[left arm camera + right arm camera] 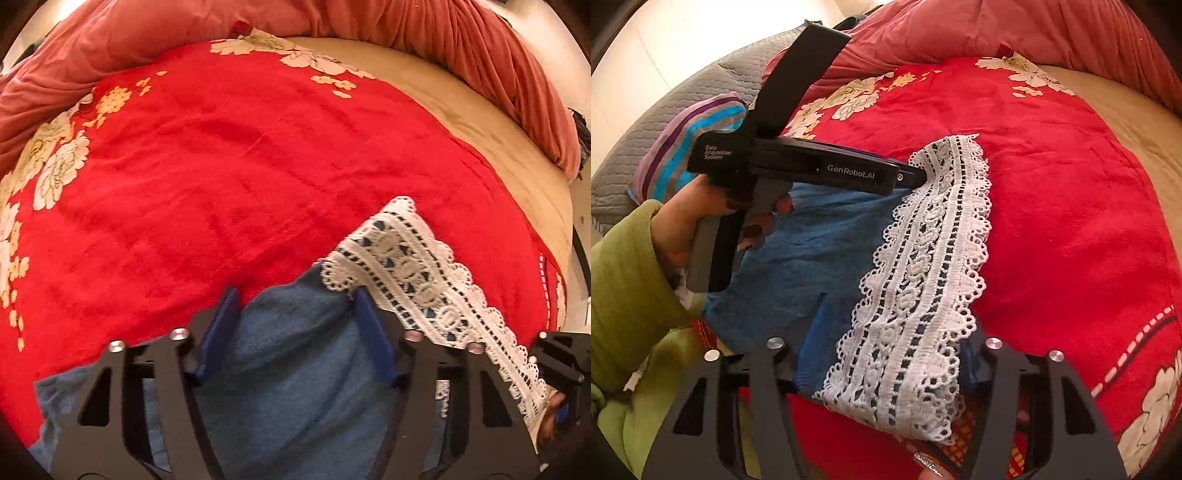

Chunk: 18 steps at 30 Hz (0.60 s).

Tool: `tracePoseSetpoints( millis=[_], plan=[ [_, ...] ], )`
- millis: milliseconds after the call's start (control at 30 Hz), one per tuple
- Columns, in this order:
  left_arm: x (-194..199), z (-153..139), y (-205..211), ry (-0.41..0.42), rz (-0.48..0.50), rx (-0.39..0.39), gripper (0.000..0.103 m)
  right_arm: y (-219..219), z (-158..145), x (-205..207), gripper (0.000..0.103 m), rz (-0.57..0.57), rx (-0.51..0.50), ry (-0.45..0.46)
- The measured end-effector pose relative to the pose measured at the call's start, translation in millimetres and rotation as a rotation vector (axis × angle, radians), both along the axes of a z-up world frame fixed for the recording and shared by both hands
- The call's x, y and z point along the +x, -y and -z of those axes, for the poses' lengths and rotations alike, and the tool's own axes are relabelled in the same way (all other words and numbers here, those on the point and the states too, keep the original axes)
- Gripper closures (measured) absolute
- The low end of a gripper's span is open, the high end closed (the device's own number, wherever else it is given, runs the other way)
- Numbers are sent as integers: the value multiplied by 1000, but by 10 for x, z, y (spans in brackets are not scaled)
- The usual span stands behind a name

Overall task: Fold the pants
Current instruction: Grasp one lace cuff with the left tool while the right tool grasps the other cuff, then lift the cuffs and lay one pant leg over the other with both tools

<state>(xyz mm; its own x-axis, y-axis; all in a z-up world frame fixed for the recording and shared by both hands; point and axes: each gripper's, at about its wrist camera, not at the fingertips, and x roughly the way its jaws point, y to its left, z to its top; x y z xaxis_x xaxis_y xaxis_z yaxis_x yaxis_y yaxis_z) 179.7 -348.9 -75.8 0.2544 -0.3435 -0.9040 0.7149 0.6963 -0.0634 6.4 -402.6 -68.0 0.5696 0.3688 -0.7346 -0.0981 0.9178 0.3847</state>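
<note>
Blue pants (295,369) with white lace hem (916,295) lie on bed's red blanket (221,166). Left gripper (297,332) fingers apart, cloth between. Right gripper (890,354) fingers apart around lace. Risk: fingers grab blanket too; thin lace may slip out.

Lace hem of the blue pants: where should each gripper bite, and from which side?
Grip the lace hem at its two ends, coming from above on the denim side. It lies flat on the red blanket, so each lower finger must slide under the edge.
</note>
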Motion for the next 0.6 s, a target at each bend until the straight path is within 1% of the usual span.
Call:
tracePoseSetpoints(
  millis=[33,67,100,133,167,200,233,300,400,500,533,600],
  plan=[
    [-2,1,12,-5,0,-4,59,0,3,7,53,-1,0,3],
    [-10,1,33,-13,4,-9,70,-1,8,21,55,0,-1,4],
    [-39,-10,49,-19,14,-16,76,-1,10,27,62,-3,1,8],
    [-72,-20,78,-15,28,-17,87,2,15,33,70,-3,3,12],
    [-103,-25,107,-8,39,-13,92,9,22,49,74,-3,6,14],
    [-147,-29,136,17,48,6,92,15,23,60,79,-6,14,16],
    [-163,-33,145,27,48,11,92,16,18,70,80,-8,26,19],
    [-128,-48,99,6,29,-19,92,-15,-16,87,82,-18,27,30],
    [-59,-77,-20,-37,0,-86,95,-90,-97,96,85,-40,15,53],
    [-33,-121,-127,-62,-22,-128,99,-163,-173,108,85,-59,2,65],
    [-24,-140,-168,-72,-33,-142,101,-190,-199,114,87,-64,-2,69],
    [-6,-198,-282,-84,-57,-177,102,-260,-256,131,87,-84,-15,77]
  ],
)
